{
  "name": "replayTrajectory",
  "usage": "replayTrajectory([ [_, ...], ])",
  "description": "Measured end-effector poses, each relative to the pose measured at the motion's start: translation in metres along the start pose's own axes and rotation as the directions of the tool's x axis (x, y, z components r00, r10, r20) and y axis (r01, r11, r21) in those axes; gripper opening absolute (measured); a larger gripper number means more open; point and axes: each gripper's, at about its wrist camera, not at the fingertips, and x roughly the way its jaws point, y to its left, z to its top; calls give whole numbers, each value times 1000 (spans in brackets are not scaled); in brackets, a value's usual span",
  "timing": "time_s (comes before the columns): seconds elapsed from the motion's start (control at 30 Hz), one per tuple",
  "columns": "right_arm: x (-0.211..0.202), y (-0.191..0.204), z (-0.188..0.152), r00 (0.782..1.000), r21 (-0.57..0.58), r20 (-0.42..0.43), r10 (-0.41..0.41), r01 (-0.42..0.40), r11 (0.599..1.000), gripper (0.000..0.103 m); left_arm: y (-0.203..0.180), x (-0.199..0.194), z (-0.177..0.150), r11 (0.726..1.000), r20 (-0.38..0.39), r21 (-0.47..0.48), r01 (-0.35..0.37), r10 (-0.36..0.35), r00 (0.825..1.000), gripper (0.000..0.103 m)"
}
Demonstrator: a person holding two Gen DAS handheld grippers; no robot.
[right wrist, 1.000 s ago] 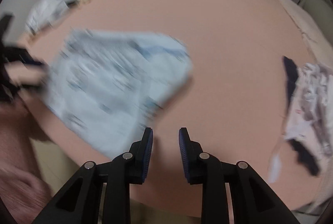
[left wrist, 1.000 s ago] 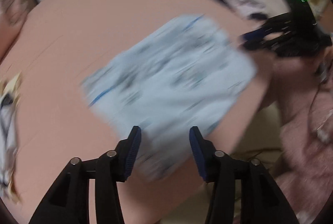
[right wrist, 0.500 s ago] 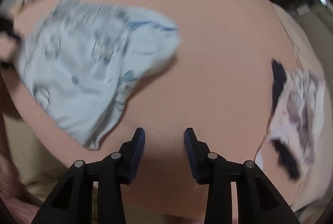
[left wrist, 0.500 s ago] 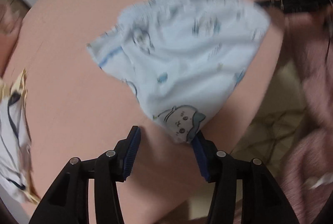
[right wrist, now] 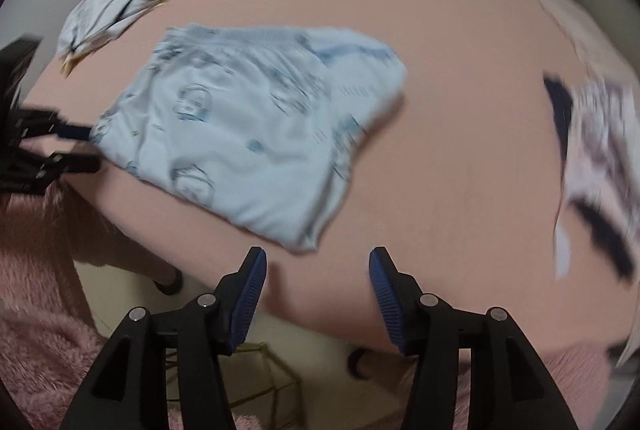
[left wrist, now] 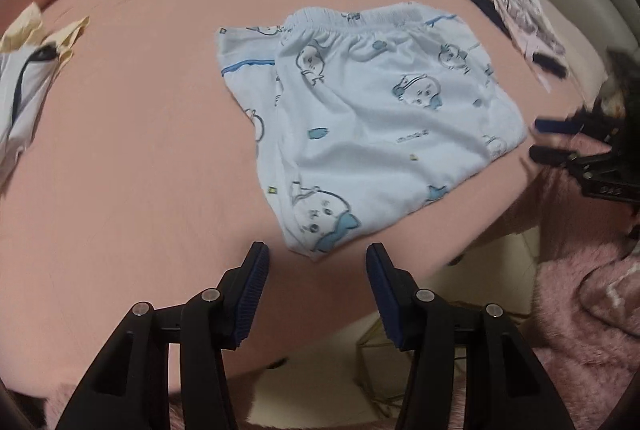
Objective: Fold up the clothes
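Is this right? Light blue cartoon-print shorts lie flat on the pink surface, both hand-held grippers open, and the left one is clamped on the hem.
Not quite. The left hand-held gripper isn't clamped on anything: in the left wrist view its jaws stand open, just short of the near corner of the shorts. The rest holds: the shorts lie flat on the pink surface, and the right hand-held gripper is open too.

Left gripper (left wrist: 317, 266) and right gripper (right wrist: 316, 268), jaws wide apart and empty, fingers toward twelve o'clock.

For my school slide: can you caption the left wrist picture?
Open left gripper above the near corner of light blue cartoon shorts lying flat on a pink table.
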Motion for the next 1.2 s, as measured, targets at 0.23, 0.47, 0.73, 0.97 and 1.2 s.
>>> replayTrajectory([
  [0.23, 8, -51, -11, 968, 421, 58, 244, -245, 873, 60, 30, 17, -18, 883, 88, -402, 244, -228, 970, 48],
  [0.47, 24, -45, -3, 969, 446, 57, 241, -241, 862, 67, 40, 58, -1, 861, 133, -462, 210, -167, 977, 47],
  [0.73, 24, -29, 1, 963, 393, 51, 263, -261, 882, 33, 31, 51, 7, 894, 131, -429, 130, -81, 988, 24],
  [0.97, 28, -16, 10, 965, 357, 59, 256, -260, 897, 19, 31, 52, 6, 886, 171, -434, 161, -94, 981, 22],
  [1.2, 36, -36, 1, 935, 462, 91, 343, -345, 817, 24, 48, 62, 2, 823, 200, -509, 252, -172, 965, 27],
])
